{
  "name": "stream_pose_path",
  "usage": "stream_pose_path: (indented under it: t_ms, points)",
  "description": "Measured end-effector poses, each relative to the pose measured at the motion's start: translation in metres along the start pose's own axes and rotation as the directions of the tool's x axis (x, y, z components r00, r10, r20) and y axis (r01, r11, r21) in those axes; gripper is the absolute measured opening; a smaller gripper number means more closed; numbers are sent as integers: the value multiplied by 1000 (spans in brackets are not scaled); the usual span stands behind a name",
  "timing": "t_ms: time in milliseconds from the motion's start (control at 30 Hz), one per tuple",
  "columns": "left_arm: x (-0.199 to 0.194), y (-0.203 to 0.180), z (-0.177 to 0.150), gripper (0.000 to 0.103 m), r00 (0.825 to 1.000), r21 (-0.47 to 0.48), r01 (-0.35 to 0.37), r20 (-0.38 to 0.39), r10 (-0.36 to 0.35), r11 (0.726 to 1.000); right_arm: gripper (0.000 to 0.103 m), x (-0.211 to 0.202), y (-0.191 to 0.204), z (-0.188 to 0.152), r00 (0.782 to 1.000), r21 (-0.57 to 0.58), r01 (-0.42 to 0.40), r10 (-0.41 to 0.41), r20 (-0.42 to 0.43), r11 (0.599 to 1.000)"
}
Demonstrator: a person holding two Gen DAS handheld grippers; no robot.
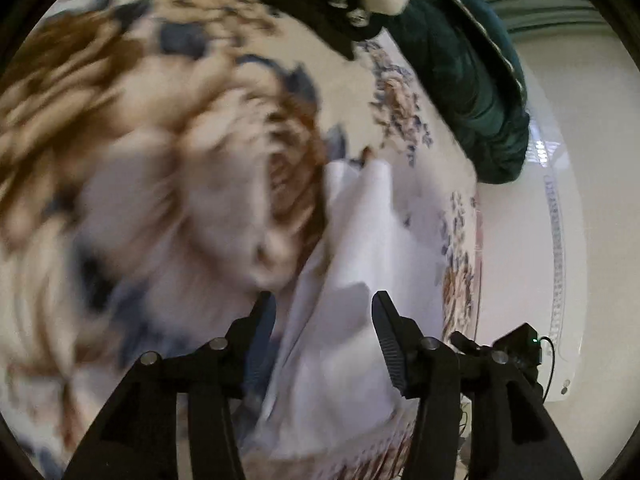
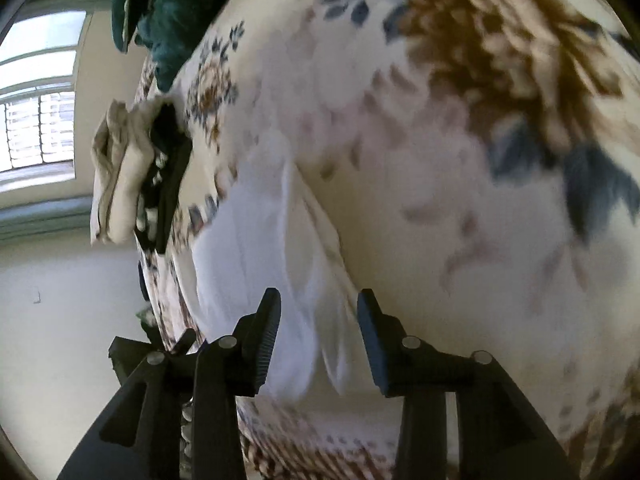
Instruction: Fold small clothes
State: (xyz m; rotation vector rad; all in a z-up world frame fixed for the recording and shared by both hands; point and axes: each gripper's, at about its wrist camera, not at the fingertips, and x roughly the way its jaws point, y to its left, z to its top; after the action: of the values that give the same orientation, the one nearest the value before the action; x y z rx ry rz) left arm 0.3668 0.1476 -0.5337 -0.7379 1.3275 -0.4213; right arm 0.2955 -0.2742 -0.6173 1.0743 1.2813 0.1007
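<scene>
A small white garment point(image 1: 360, 248) lies crumpled on a floral bedspread point(image 1: 160, 120). My left gripper point(image 1: 324, 304) is open, its two black fingers standing apart just over the near end of the cloth. In the right wrist view the same white garment point(image 2: 272, 240) lies on the bedspread point(image 2: 460, 160), and my right gripper point(image 2: 318, 300) is open with cloth showing between its fingers. Neither gripper pinches the cloth. The other gripper, held in a gloved hand, shows at the top of the left wrist view point(image 1: 360, 8) and at the left of the right wrist view point(image 2: 160, 184). Both views are motion-blurred.
A dark green velvet cushion point(image 1: 468, 80) lies at the bed's far end; it also shows in the right wrist view point(image 2: 168, 12). The bed edge point(image 1: 476, 240) drops off to a pale floor and wall. A window point(image 2: 40, 120) is at the left.
</scene>
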Motion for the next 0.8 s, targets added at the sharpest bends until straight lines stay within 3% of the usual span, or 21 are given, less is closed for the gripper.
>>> stream_pose_path:
  t_ms: [67,100,133,167,333,400,467,567,633,667,800]
  points:
    - [16,-5,11,45,1000,29,-2,-13,2,1000,42,11,0,11,1000,18,-29,29,-8,999]
    - [21,-8,14,36,1000,49,-19,-7,20,999,26,15,0,15,999,23,-36,36,0,999]
    - [25,-12,15,5,999,76,-34,-3,35,996,10,18,3,17,1000,15,-26,26,2,1000]
    - [29,-16,16,1,999,102,-51,-5,51,994,4,18,5,18,1000,8,-13,13,16,1000]
    - [34,-20,24,1,993,146,-116,0,118,982,4,17,4,21,998,32,15,-17,66,999]
    - [31,-11,24,1,994,132,-105,-18,108,986,3,21,3,22,997,37,39,-41,62,999]
    - [29,-4,28,5,997,61,-54,-49,57,997,4,20,5,22,996,32,52,-54,71,998]
    - [12,-1,17,19,996,19,-38,-80,40,999,9,16,14,20,999,8,42,-42,7,999]
    - [-1,0,1,19,996,20,-17,-85,18,1000,29,6,17,12,999,-29,49,-49,-3,998]
    - [-6,0,-9,19,995,23,-22,-95,24,999,47,0,18,4,999,-49,53,-53,-4,997]
    - [-2,-4,-48,19,985,60,-57,-160,66,997,50,-1,6,-23,992,-70,81,-87,-94,994]
